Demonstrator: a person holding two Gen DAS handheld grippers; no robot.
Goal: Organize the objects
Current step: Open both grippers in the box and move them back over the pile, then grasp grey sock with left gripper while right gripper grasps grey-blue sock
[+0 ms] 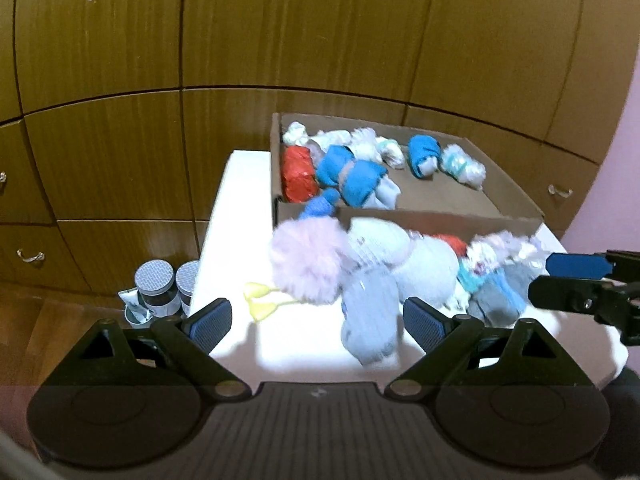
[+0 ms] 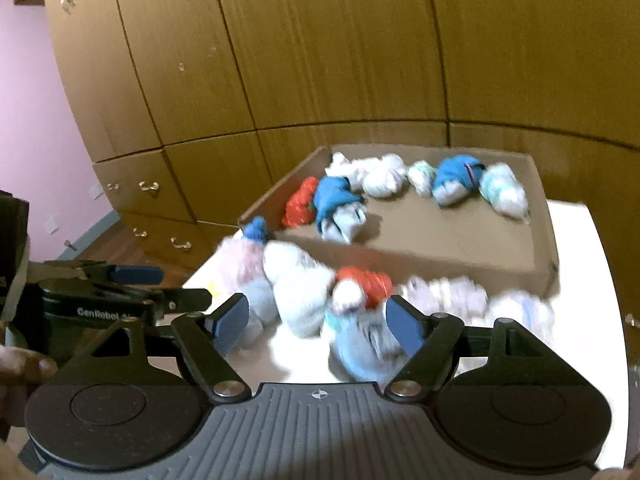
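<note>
Hovering over the white table, both tools are spread and pinching nothing.

Left gripper: pads wide apart, w/ a pale blue sock roll lying in the gap just ahead, not touched by either pad. Roll's long axis runs roughly along the tool's pointing line, far end toward the box. Pink fluffy roll sits just ahead-left of it, touching; a blue roll lies beyond that, against the box's near wall. Yellow item lies left of the pile, near the left pad; too blurred to identify. Two jars stand off the table edge, further left.

Right gripper: pads apart, no contact. Blurred light-blue roll lies between pads, nearer the right one; axis cannot be told through the blur. Red roll just ahead, white rolls ahead-left, more pale rolls ahead-right.

Box is straight ahead of both tools, long side across the view. Inside: red, blue and white rolls grouped along far wall and left end; near-right floor bare.

Wardrobe stands behind.
</note>
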